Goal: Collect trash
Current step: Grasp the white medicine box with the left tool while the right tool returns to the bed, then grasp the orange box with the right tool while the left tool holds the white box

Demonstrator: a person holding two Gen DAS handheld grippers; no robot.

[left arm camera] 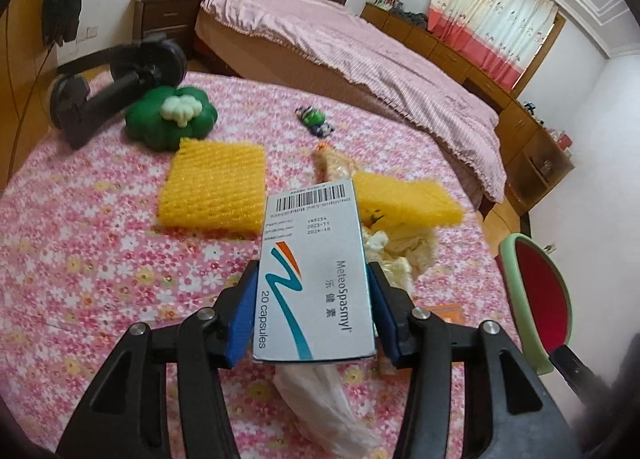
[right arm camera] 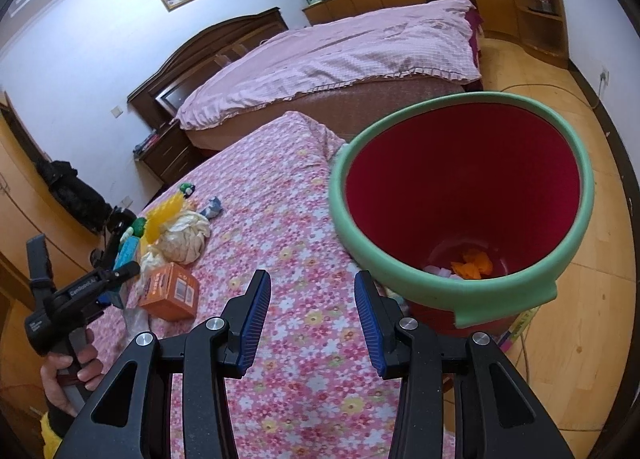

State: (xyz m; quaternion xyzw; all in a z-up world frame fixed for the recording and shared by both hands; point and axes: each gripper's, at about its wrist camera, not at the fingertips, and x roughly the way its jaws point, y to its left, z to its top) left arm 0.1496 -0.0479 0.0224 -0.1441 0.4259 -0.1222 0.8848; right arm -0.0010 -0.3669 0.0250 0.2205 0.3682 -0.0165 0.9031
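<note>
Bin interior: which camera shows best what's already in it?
The right wrist view. It looks down into the red bin past its green rim, showing orange scraps and something pale at the bottom. The left wrist view catches only a sliver of the bin's rim at the table's right edge, nothing inside.

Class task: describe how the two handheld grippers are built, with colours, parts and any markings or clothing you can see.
Both grippers have black angular linkage arms with silver pivot bolts and ribbed blue pads. The left one's black handle bears white lettering. A yellow cuff shows at the wrist.
</note>
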